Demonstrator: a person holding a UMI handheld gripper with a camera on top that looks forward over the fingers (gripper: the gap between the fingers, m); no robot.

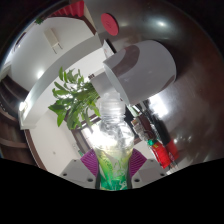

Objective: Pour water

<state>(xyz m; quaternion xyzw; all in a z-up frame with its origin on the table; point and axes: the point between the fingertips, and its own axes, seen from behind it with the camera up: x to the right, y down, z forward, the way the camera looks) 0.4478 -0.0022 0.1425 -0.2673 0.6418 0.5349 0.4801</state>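
Fingers point(90, 165) of the hand-held gripper point(113, 168) rise from the bottom of the wide-angle gripper view, each lined with a purple pad, and both pads press against the lower body of a clear plastic bottle point(112, 135), so the gripper is clamped on it. Green colour shows through the bottle's base between the pads, though whether that is liquid or a label cannot be told. From there the bottle stands straight up between the fingers, see-through and catching the light, narrowing to a pale neck at about the middle of the scene. Just beyond the bottle and to its left, a leafy green plant point(76, 97) spreads its long pointed leaves, some of them partly hidden behind the bottle's shoulder. To the right of the bottle, close to the right finger, sits a small cluster of red and dark items point(157, 145), too small and bent by the lens to identify. Farther back, a wide pale band point(70, 65) curves across the scene behind the plant, with a large grey rounded surface point(160, 75) to its right. Farthest away, at the top, are red shapes point(105, 20) that cannot be made out.
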